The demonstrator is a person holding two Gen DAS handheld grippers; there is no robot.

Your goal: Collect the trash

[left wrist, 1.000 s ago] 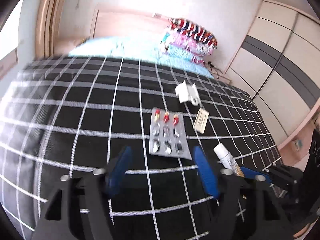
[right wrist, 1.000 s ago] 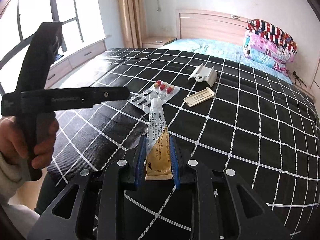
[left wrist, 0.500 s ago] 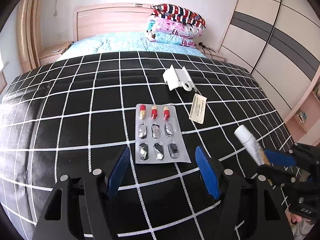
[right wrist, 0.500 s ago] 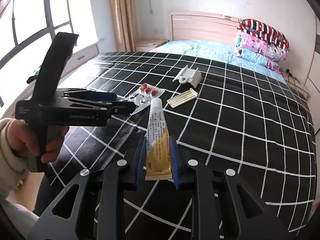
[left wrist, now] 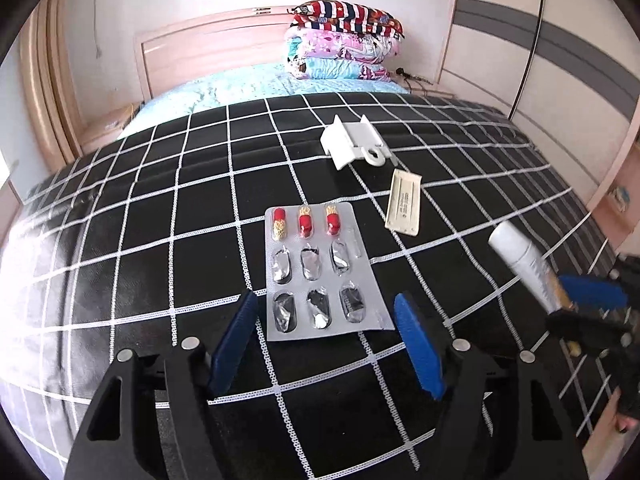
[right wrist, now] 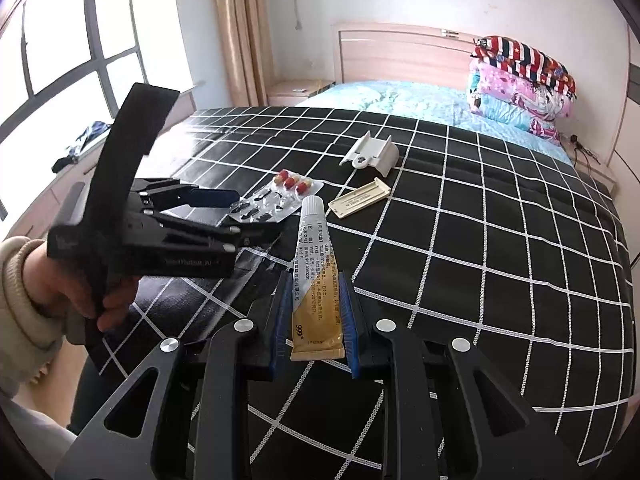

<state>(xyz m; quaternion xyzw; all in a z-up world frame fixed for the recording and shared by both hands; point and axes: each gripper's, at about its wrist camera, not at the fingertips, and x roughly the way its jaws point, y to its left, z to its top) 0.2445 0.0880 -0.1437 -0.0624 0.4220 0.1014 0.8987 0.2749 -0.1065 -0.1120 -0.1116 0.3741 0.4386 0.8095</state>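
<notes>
Spread wide, left gripper (left wrist: 326, 340), blue pads (left wrist: 236, 340) on either side of the near edge of a blister pack (left wrist: 316, 276), not touching it. Lying flat on the black checked bedspread (left wrist: 160, 220), three red capsules in its far row, the other pockets burst. At one o'clock from the pack, a cream plastic strip (left wrist: 404, 208); at twelve beyond that, a white plastic bracket (left wrist: 352, 144). At three o'clock, clamped in the right gripper (right wrist: 316, 320), an ointment tube (right wrist: 316, 276), cap pointing away. Squeezing the left tool's handle, a hand (right wrist: 92, 296) in a cream sleeve.
</notes>
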